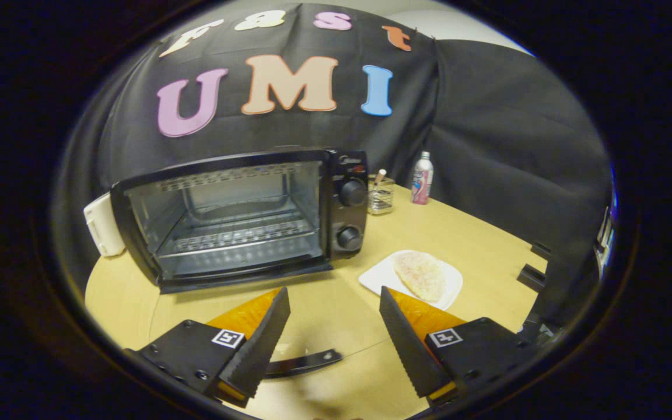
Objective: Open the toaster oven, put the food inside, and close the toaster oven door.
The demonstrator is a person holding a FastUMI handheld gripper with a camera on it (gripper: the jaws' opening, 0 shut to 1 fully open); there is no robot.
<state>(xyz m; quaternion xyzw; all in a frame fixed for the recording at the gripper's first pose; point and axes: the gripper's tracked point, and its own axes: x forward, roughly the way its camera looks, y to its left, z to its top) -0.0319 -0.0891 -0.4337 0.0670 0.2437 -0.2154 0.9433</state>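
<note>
The gripper (334,294) has its two fingers spread wide apart with nothing between them, hovering over a pale wooden table (487,233). Between and just below the fingers lies the toaster oven's glass door (225,324), folded down flat toward the fingers, its dark curved handle (304,363) showing low between them. Just beyond the fingers stands the toaster oven (237,216), a black box with its mouth open: inside, a wire rack (237,236) sits across the middle and the walls are shiny metal. Two round black knobs (350,216) sit one above the other on its right panel. Just ahead of the right finger, beside the oven, a white square plate (380,277) carries the food (420,275), a flat, pale golden, half-round piece with a speckled surface. Further beyond, a small clear container (381,198) and a white bottle (422,178) stand near the dark cloth wall. A white object (102,224) shows at the oven's left side
</note>
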